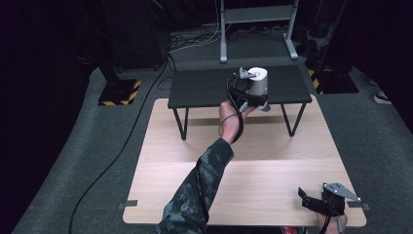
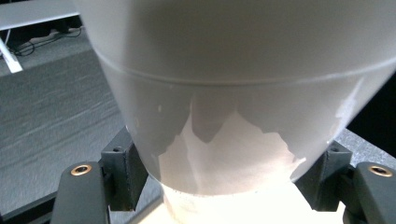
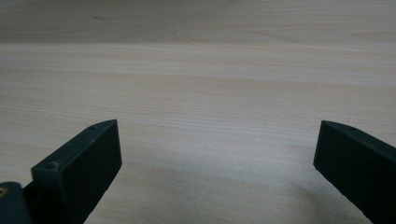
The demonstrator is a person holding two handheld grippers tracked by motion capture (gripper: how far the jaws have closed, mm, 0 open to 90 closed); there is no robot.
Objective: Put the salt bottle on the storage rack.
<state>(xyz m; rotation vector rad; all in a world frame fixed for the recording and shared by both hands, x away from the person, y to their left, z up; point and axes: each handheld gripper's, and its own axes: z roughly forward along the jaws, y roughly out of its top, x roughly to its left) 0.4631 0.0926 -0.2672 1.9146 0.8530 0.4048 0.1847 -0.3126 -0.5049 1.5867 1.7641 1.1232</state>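
Note:
A grey tapered cup with a pale rim is held up over the right part of the small black table. My left gripper is shut on its lower part. In the left gripper view the cup looms close, widening upward, with white patches where its grey coat has flaked off, and a black jaw presses on each side near its base; the left gripper grips it there. My right gripper rests low at the wooden table's front right corner. The right gripper stands open over bare wood, nothing between its jaws.
The black table stands on thin legs at the far end of the light wooden table. Grey carpet surrounds both. A black cable runs across the floor at the left, and a metal stand rises behind.

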